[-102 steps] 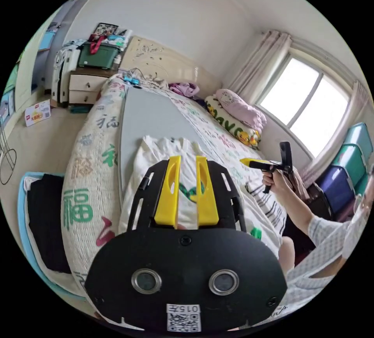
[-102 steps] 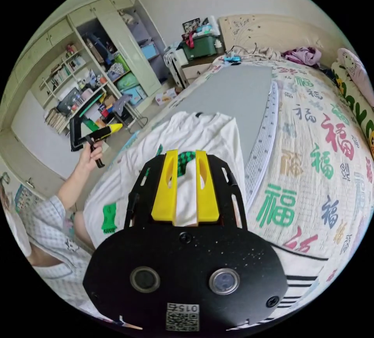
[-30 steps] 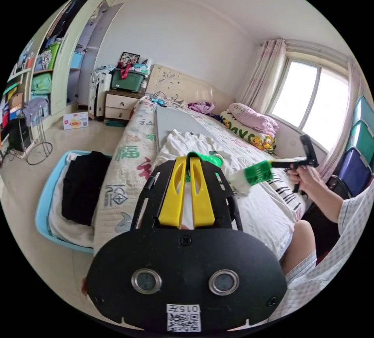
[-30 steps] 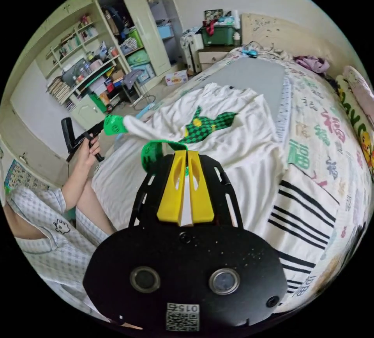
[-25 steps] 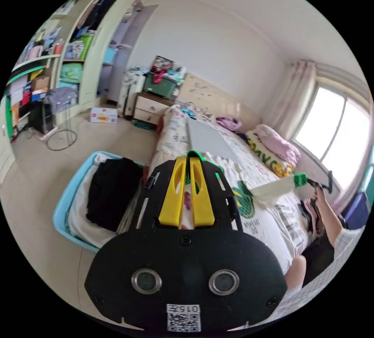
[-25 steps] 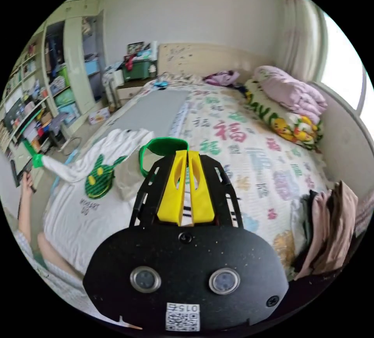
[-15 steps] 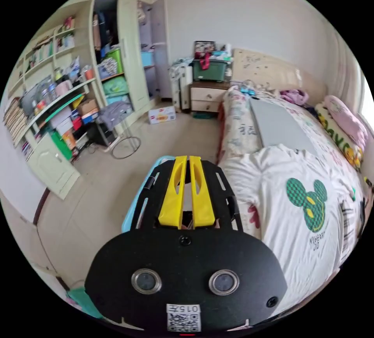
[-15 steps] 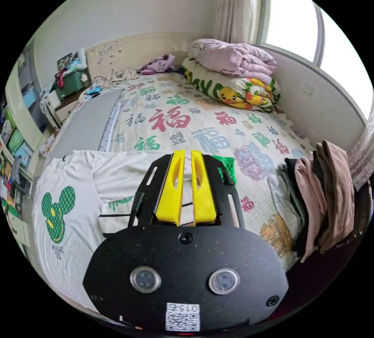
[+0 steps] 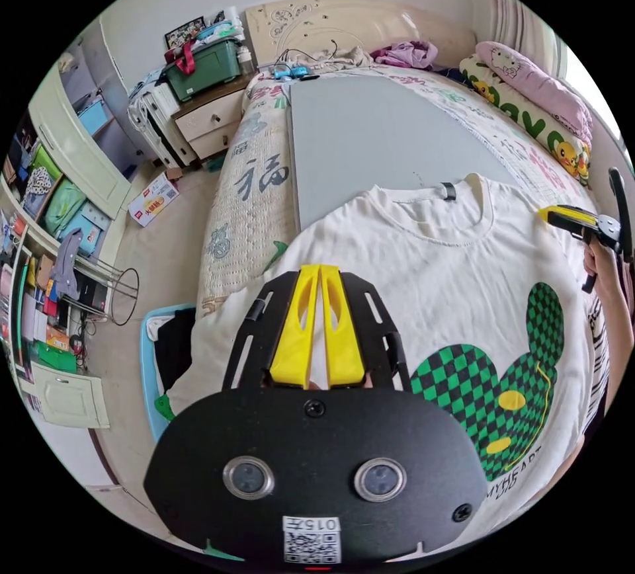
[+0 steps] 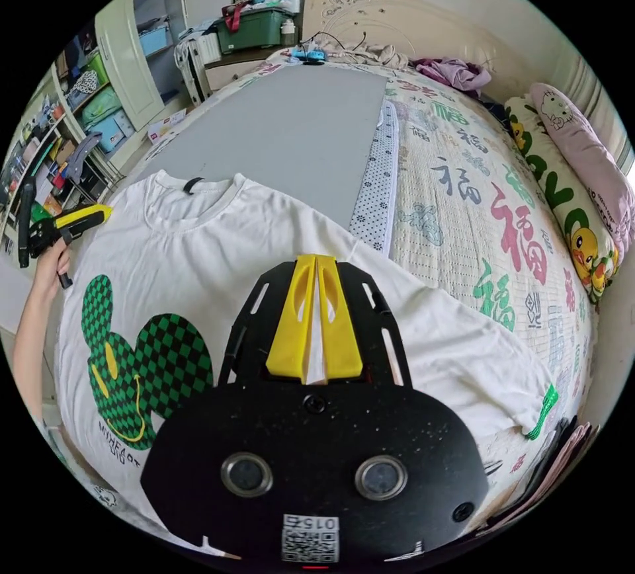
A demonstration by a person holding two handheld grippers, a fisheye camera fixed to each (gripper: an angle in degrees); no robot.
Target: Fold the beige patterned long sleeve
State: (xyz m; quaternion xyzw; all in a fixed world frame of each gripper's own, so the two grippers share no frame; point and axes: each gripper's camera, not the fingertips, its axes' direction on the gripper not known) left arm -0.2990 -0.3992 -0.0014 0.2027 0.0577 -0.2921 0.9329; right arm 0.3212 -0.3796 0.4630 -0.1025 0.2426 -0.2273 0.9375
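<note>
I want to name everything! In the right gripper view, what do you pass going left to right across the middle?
Left gripper → green checkered mouse print → right gripper → dotted mat edge → bedspread → duck-print bedding.

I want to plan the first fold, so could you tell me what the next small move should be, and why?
Probably open the right gripper and pinch the right sleeve's green cuff: the long sleeve lies flat, print up, sleeves spread, and both grippers look shut on nothing.
</note>
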